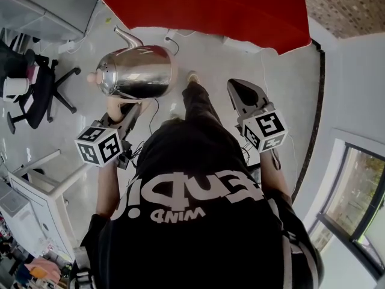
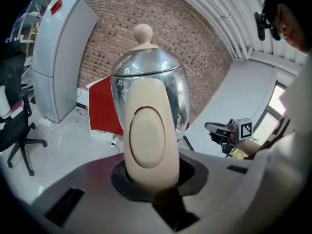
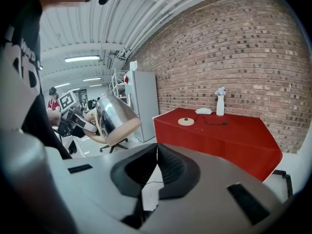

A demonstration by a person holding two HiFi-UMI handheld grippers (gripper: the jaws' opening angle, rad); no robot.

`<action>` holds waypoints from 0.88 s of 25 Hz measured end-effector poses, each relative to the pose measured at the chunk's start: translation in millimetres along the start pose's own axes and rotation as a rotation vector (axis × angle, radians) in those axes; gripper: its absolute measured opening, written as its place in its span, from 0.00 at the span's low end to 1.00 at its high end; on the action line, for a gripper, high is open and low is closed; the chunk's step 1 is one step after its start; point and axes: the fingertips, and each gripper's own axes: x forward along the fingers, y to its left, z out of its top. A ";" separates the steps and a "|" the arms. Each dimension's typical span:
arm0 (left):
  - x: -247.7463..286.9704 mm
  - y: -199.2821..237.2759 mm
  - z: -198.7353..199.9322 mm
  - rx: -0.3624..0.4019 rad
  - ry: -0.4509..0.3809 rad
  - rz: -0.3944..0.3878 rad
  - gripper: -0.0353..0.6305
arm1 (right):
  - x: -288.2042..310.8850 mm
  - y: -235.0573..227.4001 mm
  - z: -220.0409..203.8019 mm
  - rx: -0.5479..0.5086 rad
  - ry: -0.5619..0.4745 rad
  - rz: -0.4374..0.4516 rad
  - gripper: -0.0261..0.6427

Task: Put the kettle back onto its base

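Left gripper [image 1: 127,112] was clenched on the cream handle [image 2: 148,135] of the steel kettle [image 1: 138,71], which hung in the air ahead of us, over the floor and short of the red table [image 1: 210,8]. Our right gripper [image 3: 156,165] had its jaws pressed together with nothing between them.

The round base [image 3: 185,121] lay on the tabletop, well apart from the kettle, with a cord running off it. We judged this to be the carrying step. The kettle looked tilted from the right gripper view, so we would level it, centre its bottom over the disc, and lower it straight down.

The table's near edge was the thing to clear, so the kettle had to cross above it. The base sat back from that edge with bare cloth all round. A white vase [image 3: 220,104] stood further back by the wall. An office chair [image 1: 36,89] and a white fridge [image 3: 144,101] lay off to the left, out of the way.
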 end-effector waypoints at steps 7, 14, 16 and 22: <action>20.0 5.7 13.0 -0.016 0.009 0.013 0.16 | 18.9 -22.6 3.5 0.005 0.010 0.012 0.07; 41.9 18.3 36.3 -0.012 0.023 0.013 0.16 | 49.4 -45.9 18.2 -0.001 0.011 0.016 0.07; 50.7 22.0 47.1 -0.018 0.026 0.012 0.16 | 59.1 -56.7 23.9 0.000 0.016 0.016 0.07; 87.2 36.4 94.2 -0.039 0.024 0.000 0.16 | 100.9 -98.2 49.7 0.017 0.017 0.026 0.07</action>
